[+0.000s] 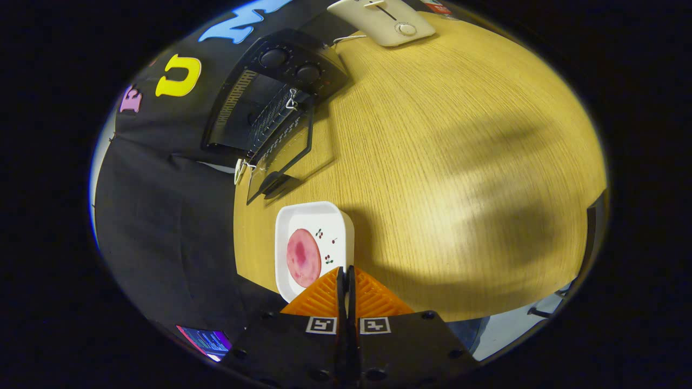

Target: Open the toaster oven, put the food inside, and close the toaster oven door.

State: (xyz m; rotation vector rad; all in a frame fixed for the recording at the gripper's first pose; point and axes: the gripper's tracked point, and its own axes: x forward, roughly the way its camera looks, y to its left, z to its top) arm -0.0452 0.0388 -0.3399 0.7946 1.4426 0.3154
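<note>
The orange ribbed two-finger gripper was clenched, its fingers pressed together with nothing between them. Its tips lay over the near rim of a white rounded-square plate, which sat on the pale wood-grain desk close to the desk's edge by the cloth wall. On the plate, just ahead and a little left of the fingers, lay a round pink slice of food, flat like cured meat. Beyond the plate stood the black toaster oven with its glass door already dropped open towards the plate, the rack visible inside.

The slice looked thin and limp, so a clenched gripper would have to open and come in low to catch it; pinching too high could simply slide it across the glazed plate or fold it. The plate stood near the desk's edge, and a push from the fingers might nudge it off. The open door lay between plate and cavity, so a low carry could clip its rim.

The desk was otherwise bare but for a cream pop-up toaster at the far side, well apart. Black cloth walled the booth, with a lit screen down beside the gripper body.
</note>
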